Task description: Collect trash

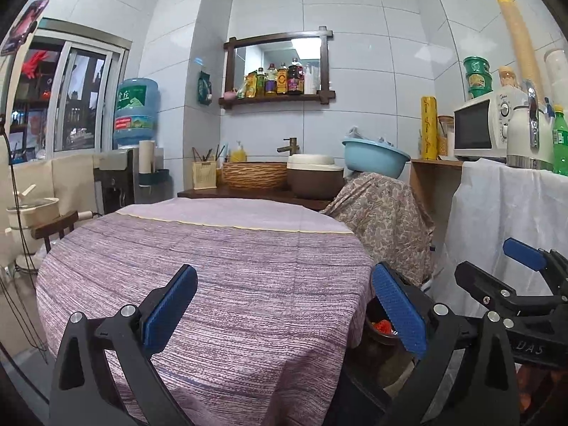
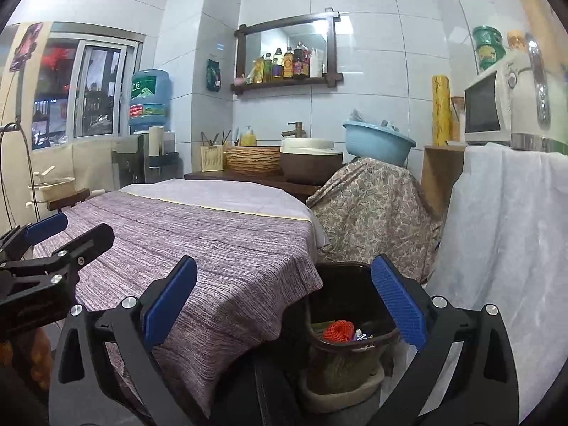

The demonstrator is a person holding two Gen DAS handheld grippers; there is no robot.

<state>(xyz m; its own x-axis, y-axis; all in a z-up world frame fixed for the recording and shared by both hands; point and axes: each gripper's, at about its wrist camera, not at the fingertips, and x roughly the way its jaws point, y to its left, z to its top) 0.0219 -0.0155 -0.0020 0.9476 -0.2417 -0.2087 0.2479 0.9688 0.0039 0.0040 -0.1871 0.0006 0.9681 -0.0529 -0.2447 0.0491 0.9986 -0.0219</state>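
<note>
Both claws, left claw (image 1: 284, 305) and right claw (image 2: 284, 301), are spread wide and hold nothing. The orange net (image 2: 339, 330) in the bin (image 2: 340, 277) beside the desk (image 2: 213, 241) looks soft and light; pinch its bunched top.

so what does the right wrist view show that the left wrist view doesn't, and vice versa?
Right wrist only: the dark brown plastic bin's open interior, holding an orange mesh net and small wrappers.

Left wrist only: a green plastic soda bottle beside the white electric kettle, and a tall stack of cream paper cups.

Both: the purple striped tablecloth, round blue plastic basin, white microwave, and each open, empty hand-held gripper: left hand-held gripper, right hand-held gripper.
</note>
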